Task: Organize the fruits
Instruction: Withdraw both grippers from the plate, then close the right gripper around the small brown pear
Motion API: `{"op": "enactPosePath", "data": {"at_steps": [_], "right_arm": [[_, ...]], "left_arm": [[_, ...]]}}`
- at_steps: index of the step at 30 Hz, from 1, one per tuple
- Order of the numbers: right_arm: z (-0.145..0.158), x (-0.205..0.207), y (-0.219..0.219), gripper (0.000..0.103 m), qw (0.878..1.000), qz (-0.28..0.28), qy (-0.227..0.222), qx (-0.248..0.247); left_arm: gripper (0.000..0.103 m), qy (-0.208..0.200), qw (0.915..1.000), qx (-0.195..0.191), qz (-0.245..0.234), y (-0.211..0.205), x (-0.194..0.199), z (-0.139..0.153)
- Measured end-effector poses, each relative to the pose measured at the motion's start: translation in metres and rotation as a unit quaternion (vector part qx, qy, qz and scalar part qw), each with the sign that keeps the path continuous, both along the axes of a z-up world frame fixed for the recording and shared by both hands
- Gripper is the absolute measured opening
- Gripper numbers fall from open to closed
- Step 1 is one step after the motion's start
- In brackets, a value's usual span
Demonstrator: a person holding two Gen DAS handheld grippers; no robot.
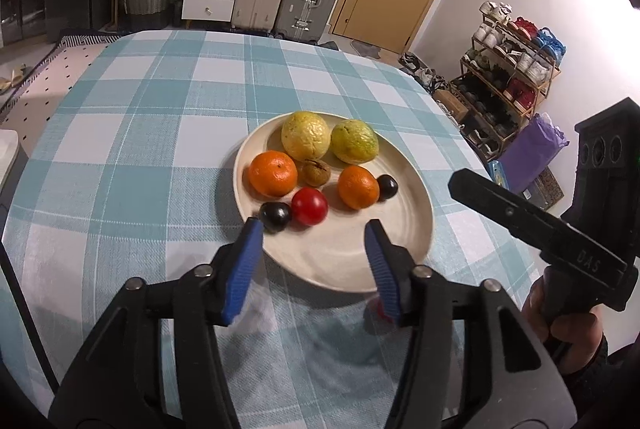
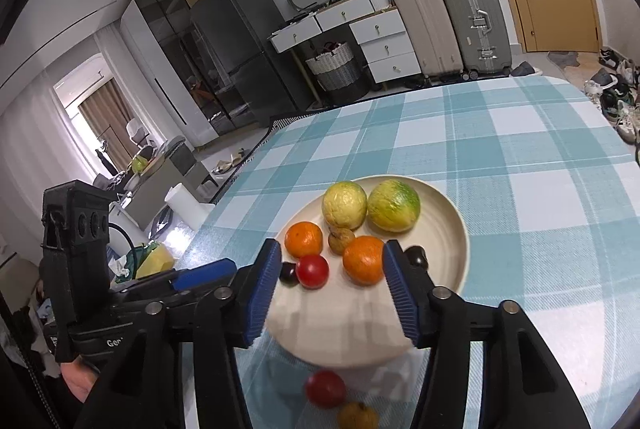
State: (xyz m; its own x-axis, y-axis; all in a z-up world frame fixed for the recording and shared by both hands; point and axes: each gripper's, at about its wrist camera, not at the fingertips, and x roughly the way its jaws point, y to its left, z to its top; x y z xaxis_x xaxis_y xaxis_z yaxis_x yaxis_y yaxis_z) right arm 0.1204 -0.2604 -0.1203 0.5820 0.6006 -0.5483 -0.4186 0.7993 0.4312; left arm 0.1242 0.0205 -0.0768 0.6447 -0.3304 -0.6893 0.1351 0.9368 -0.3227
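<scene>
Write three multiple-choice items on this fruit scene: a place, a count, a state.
1. On the plate, the yellow-green fruits lie: A at the far side; B in the middle; C at the near rim.
2. Tangerines on the plate: A one; B two; C four.
3. The left gripper is: A open and empty; B shut on a tangerine; C shut on the plate.
Answers: A, they sit farthest from the gripper; B, two orange ones show; A, its jaws stand apart with nothing between them.
</scene>
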Motion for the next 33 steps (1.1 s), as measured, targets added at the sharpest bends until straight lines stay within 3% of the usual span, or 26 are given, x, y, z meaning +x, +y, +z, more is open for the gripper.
{"op": "enactPosePath", "data": {"at_steps": [7, 14, 24, 30, 33], "right_arm": [[0.0, -0.028, -0.013, 0.073, 1.0, -0.005, -0.012, -0.002], [-0.002, -0.054, -0.026, 0.085, 1.0, -0.015, -0.024, -0.006], [-0.006, -0.086, -0.034, 0.092, 0.999, -0.022, -0.035, -0.017], [-0.014, -0.096, -0.031, 0.092, 0.999, -0.016, -0.028, -0.031], [-0.021, -0.1, -0.03, 0.093, 0.999, -0.013, -0.022, -0.034]], "left_arm": [[0.075, -0.005, 0.9997, 0.023, 0.007, -0.013, -0.022, 0.001], [0.081, -0.009, 0.9984, 0.051, 0.024, -0.018, -0.038, 0.002], [0.085, -0.001, 0.996, 0.081, 0.037, -0.027, -0.056, -0.004], [0.1, 0.002, 0.9963, 0.076, 0.039, -0.028, -0.062, -0.011], [0.102, 0.0, 0.9965, 0.075, 0.038, -0.028, -0.065, -0.015]]}}
